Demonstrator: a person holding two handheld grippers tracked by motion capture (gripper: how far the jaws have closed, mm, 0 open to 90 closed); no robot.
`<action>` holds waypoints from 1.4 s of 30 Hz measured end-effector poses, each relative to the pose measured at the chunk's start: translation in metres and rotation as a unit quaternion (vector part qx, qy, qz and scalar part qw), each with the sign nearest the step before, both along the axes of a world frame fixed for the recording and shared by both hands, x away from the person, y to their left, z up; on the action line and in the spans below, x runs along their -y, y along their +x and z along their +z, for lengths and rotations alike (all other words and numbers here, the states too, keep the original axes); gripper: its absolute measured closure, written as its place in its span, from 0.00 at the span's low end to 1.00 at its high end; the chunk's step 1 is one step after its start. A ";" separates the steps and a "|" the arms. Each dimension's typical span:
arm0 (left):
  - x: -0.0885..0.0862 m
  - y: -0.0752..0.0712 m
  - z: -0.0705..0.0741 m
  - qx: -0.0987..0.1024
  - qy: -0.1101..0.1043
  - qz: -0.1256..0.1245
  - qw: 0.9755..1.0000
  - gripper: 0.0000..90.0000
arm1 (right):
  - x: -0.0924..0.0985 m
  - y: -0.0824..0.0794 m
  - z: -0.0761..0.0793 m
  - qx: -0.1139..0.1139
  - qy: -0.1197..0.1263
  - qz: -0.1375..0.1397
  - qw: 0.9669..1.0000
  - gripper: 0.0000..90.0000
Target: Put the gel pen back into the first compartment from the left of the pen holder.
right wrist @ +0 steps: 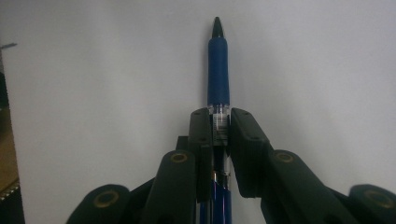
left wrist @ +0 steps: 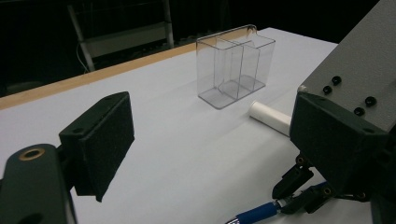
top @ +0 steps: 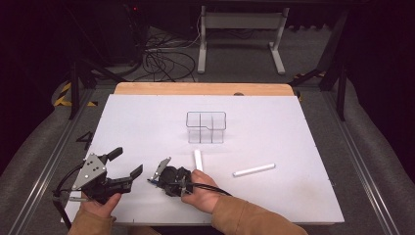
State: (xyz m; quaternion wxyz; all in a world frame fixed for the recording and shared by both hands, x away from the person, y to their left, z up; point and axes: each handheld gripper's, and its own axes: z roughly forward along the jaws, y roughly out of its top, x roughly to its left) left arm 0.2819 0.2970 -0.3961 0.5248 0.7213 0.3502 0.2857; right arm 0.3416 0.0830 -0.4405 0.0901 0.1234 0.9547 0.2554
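A blue pen (right wrist: 218, 70) with a dark tip sticks out ahead of my right gripper (right wrist: 219, 126), which is shut on its clear barrel. In the high view that gripper (top: 155, 179) lies low over the white mat near the front, pointing left. My left gripper (top: 126, 162) is held open at the front left with nothing between its pads (left wrist: 102, 140). Its own view catches the pen's blue grip (left wrist: 254, 215) at the lower right. A clear divided box (top: 206, 127) stands mid-table. One white stick (top: 197, 159) lies just beyond my right hand, another (top: 254, 170) further right.
The white mat (top: 147, 122) covers a wooden table whose bare edge (top: 195, 88) shows at the back. Behind it are a white desk frame (top: 240, 34) and loose cables (top: 161, 61) on the floor. Metal rails (top: 54, 147) run along both sides.
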 end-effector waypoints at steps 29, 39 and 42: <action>-0.001 -0.001 0.001 0.007 -0.003 0.004 1.000 0.17 | 0.038 0.008 0.049 0.012 0.077 0.000 0.997 0.89; 0.000 -0.001 0.001 0.003 -0.007 0.003 1.000 0.17 | 0.052 0.013 0.065 0.034 0.109 -0.006 0.993 0.89; 0.000 -0.001 0.001 0.003 -0.004 0.002 1.000 0.17 | 0.057 0.015 0.071 0.038 0.125 -0.012 0.991 0.89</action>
